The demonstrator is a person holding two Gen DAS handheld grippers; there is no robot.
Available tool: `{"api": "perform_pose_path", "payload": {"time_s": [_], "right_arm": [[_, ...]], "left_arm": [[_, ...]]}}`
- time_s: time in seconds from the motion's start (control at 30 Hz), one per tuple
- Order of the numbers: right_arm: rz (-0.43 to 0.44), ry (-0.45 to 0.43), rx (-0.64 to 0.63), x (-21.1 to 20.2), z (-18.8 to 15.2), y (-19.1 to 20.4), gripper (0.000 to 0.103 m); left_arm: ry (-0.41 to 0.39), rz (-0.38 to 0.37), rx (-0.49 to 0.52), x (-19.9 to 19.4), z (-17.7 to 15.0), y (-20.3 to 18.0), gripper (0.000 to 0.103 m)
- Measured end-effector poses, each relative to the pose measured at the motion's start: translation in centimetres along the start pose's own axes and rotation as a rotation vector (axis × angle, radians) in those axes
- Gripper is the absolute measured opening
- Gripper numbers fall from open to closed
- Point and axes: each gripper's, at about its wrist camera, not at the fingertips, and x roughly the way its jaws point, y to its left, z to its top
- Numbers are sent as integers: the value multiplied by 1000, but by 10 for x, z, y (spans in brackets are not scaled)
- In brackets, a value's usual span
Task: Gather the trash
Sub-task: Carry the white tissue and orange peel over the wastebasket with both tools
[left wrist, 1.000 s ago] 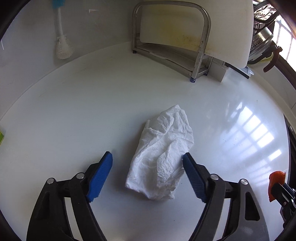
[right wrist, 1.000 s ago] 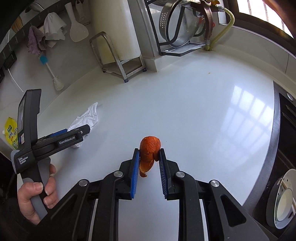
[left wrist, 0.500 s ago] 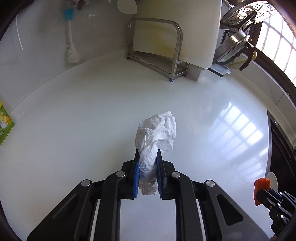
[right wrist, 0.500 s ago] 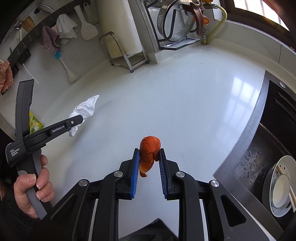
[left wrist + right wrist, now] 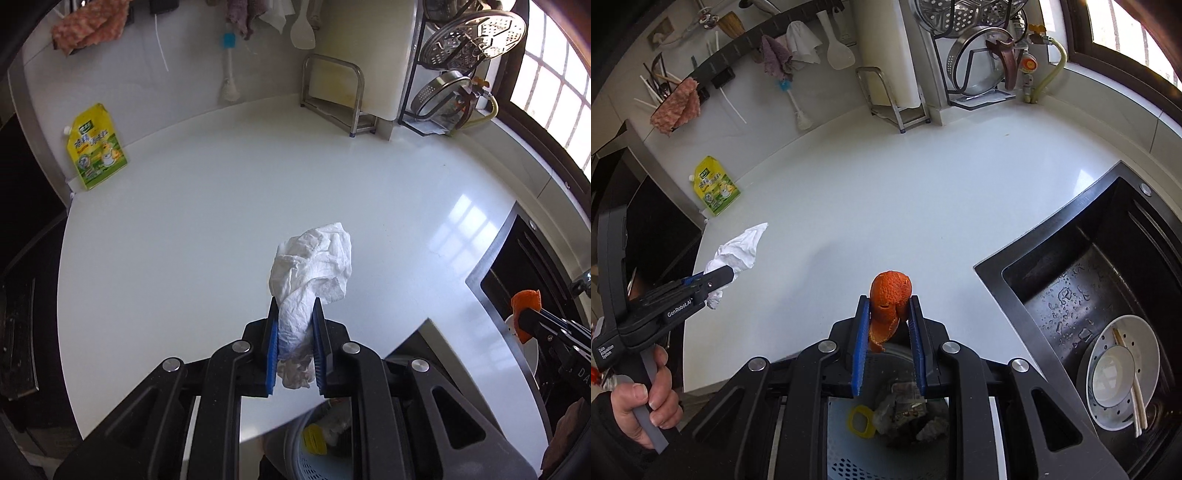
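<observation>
Crumpled white paper towel (image 5: 310,273) pinched upright between the left gripper's (image 5: 294,328) blue pads, bulk fanning out toward 12 o'clock above the pads, a small tail hanging below; lifted off the white counter. Curled orange peel (image 5: 889,299), pitted skin outward, clamped between the right gripper's (image 5: 888,325) pads, a strip dangling toward 6 o'clock. Trash bin (image 5: 846,454), perforated pale-blue wall, sits at 6 o'clock below the peel, holding wrappers and a yellow ring.
</observation>
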Motion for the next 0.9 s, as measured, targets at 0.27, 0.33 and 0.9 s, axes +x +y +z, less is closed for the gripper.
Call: {"api": "perform_pose_path", "payload": {"time_s": [0.27,0.33,0.9], "right_arm": [[76,45,-113,-34,-32,1,20],[83,59,-131,-38,-39,1,20],[104,182,-109,-5,-94,11,20]], "left_arm": [[10,41,-96,-44,-69,-20,16],[21,42,-112,-49,-81,-24,16],[138,28,-73,-34,-126,-24,16]]}}
